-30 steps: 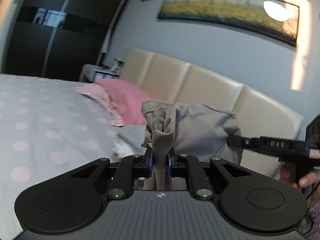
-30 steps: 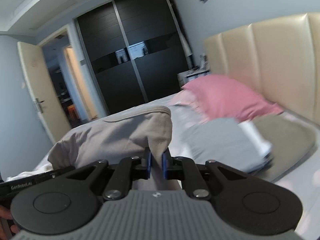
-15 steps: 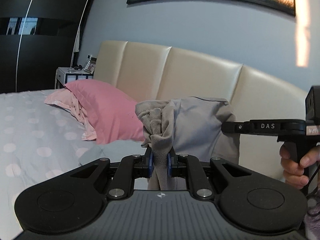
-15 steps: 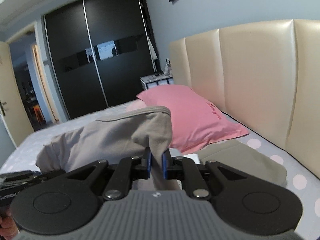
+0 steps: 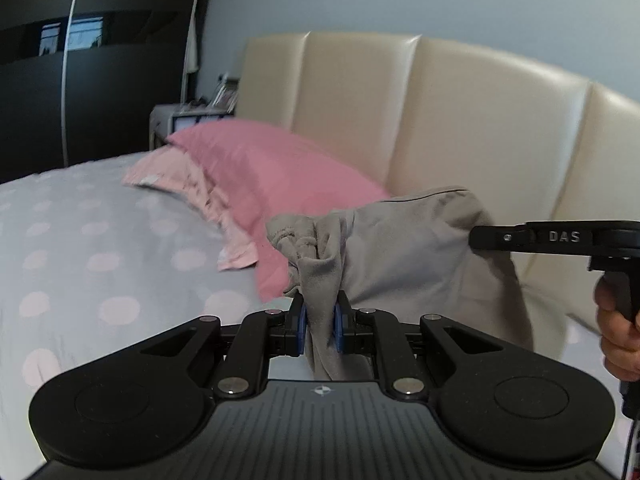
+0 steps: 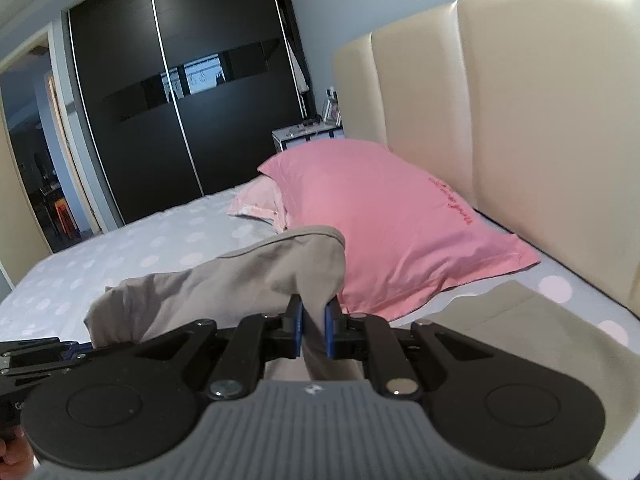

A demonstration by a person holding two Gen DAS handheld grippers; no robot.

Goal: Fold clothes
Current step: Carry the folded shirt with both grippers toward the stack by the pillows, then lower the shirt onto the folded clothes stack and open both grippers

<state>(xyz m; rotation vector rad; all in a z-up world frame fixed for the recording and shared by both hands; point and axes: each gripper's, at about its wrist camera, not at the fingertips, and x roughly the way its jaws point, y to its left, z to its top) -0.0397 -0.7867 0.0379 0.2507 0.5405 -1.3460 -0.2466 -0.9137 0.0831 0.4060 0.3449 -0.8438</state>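
Counts: two claws, one grey garment, one folded olive cloth, two pink pillows, one bed, one headboard.
Left claw: the left claw (image 5: 319, 330) is clamped on a bunched, gathered end of the garment (image 5: 404, 252), blue pads pressing the cloth from both sides.
Right claw: the right claw (image 6: 313, 330) is clamped on the garment's (image 6: 240, 280) other end, cloth pinched between its pads.
Garment: held up off the bed (image 5: 100, 240), stretched between the two claws, in front of the headboard (image 5: 460, 120); its lower edge hangs down toward the bed.
Pillows: the large pillow (image 6: 384, 220) leans at the headboard's foot, a paler one (image 6: 258, 202) tucked beside it, farther from the headboard.
Left view only: the right claw's black body (image 5: 560, 238) from the side, a hand (image 5: 618, 328) on its grip, nose buried in the garment.
Right view only: the olive cloth (image 6: 516, 328) lying flat on the bed near the headboard, just beside the large pillow; a dark wardrobe (image 6: 180, 80) and open doorway (image 6: 36, 160) beyond the bed.
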